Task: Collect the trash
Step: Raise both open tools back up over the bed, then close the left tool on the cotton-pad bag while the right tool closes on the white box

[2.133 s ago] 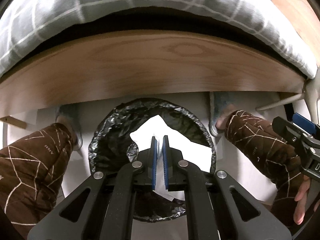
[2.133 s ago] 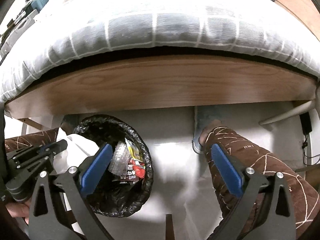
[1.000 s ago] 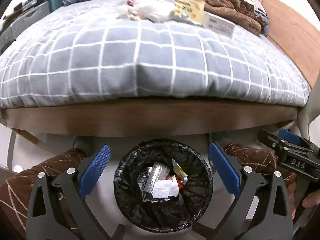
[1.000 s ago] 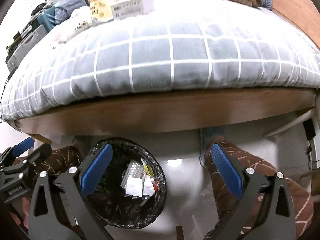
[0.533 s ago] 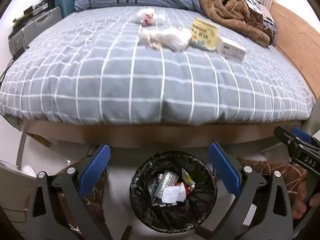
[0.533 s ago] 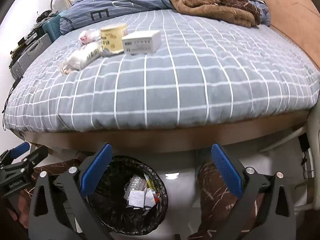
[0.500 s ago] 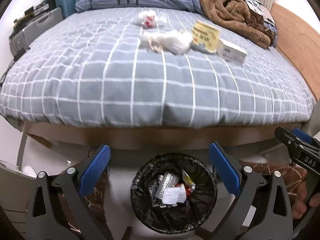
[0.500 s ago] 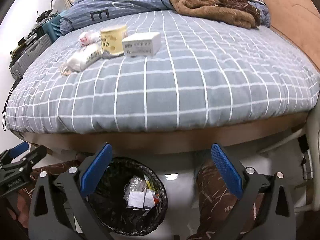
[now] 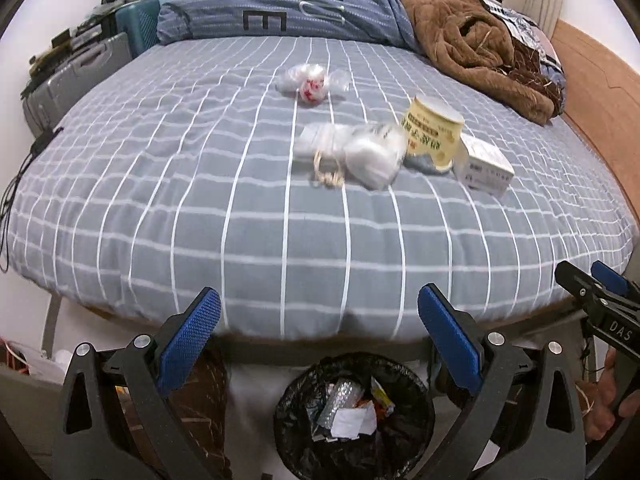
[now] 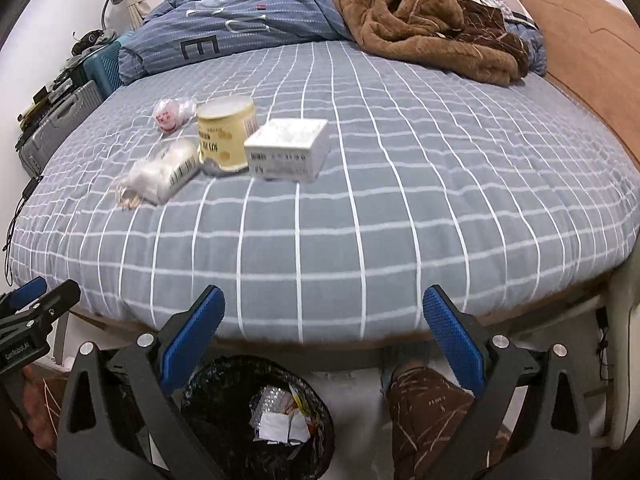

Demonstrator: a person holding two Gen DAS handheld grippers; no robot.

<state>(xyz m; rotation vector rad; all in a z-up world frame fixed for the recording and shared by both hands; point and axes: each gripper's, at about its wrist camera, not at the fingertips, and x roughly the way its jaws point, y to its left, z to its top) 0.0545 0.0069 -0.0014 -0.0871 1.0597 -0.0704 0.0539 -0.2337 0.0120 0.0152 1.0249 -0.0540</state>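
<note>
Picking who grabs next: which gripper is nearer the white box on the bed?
Right, probably. The right gripper sits almost straight in front of the white box; the left gripper has it farther off to its right. Both jaws open, at the bed edge.

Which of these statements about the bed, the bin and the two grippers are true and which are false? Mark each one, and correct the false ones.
1. Both grippers are open and hold nothing. True: the left gripper and right gripper are spread wide and hold nothing.
2. The yellow can stands upright between the white box and a clear plastic packet. True.
3. The trash bin is empty. False: its black liner holds paper and wrappers.
4. The brown blanket lies folded flat at the foot of the bed. False: it lies bunched up at the far end, beside the blue duvet.
5. The white box is already in the bin. False: it rests on the grey checked sheet.
</note>
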